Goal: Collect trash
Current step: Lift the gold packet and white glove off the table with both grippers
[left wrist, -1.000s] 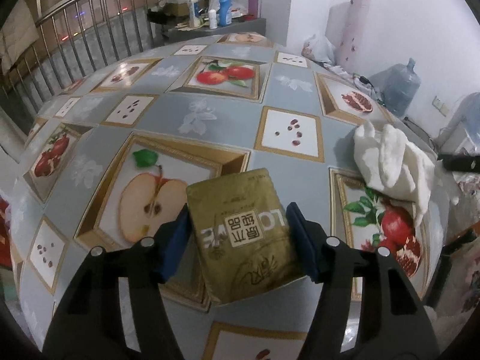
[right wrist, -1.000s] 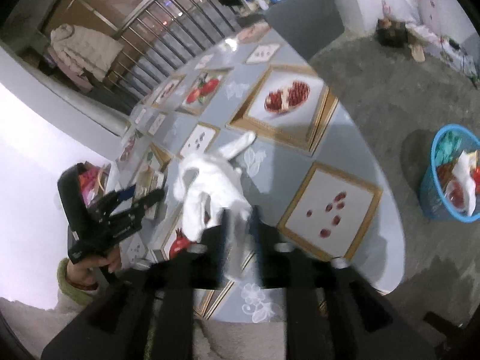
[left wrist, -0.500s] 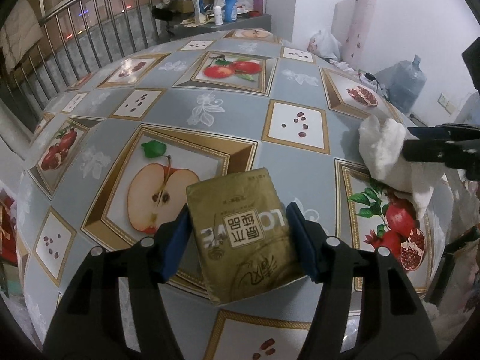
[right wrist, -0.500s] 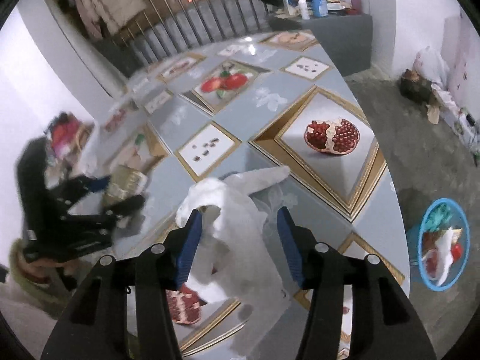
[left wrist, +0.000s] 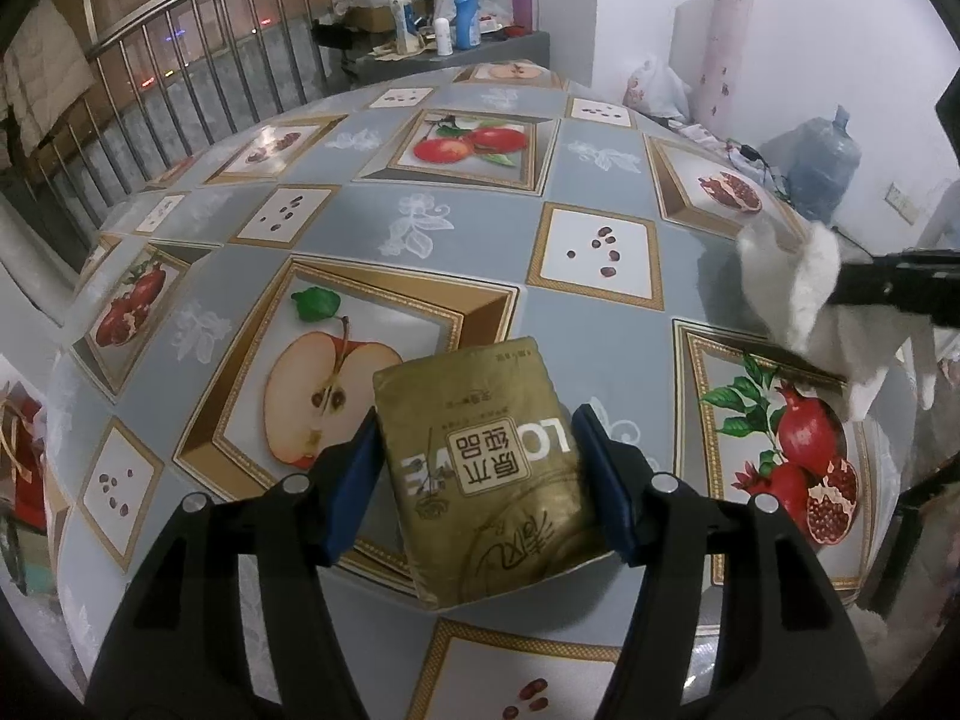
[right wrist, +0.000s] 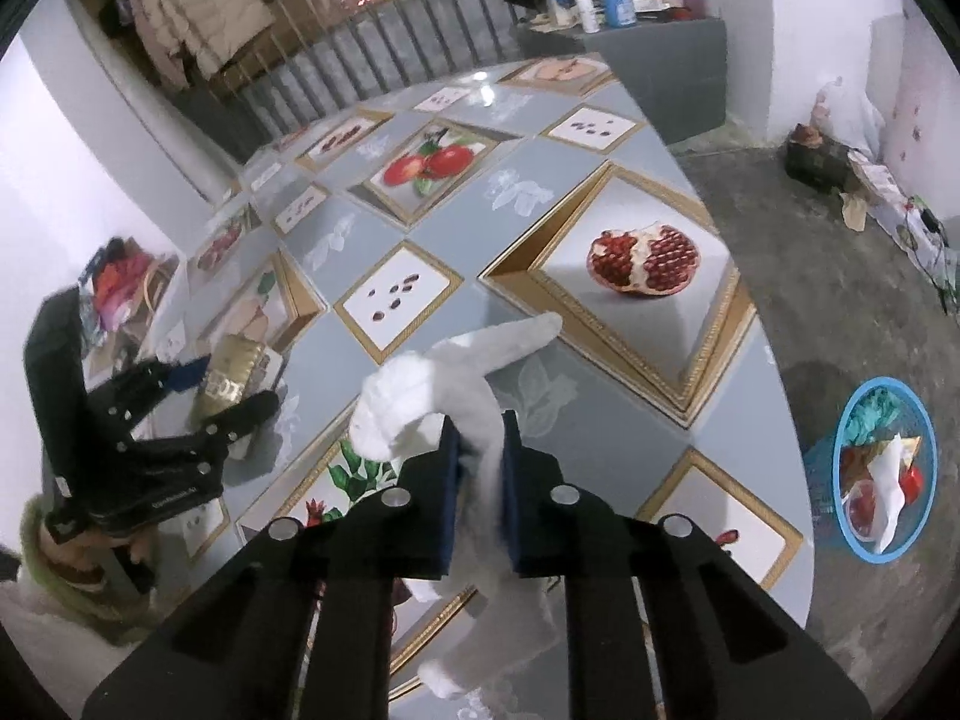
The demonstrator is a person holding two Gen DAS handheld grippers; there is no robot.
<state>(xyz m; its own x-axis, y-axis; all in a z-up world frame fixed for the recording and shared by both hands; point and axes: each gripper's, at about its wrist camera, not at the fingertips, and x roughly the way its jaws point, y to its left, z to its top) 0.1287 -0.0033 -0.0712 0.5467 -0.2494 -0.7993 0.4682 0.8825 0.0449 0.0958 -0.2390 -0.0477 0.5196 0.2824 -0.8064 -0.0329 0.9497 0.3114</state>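
A gold foil packet with printed characters sits tilted between the blue pads of my left gripper, which is shut on its two sides just above the fruit-print table. A crumpled white tissue is pinched between the pads of my right gripper; its jaws are closing on it, and loose ends stick out ahead and hang below. From the left wrist view the tissue hangs at the table's right edge from the right gripper. The right wrist view shows the left gripper with the packet at far left.
A blue basket holding trash stands on the floor right of the table. A metal railing runs behind the table, a grey counter with bottles beyond it. A water jug stands by the right wall. A hand holds the left gripper.
My right gripper rolled upright, came over the white tissue with open jaws, then closed on it. The left gripper kept still with the gold packet.
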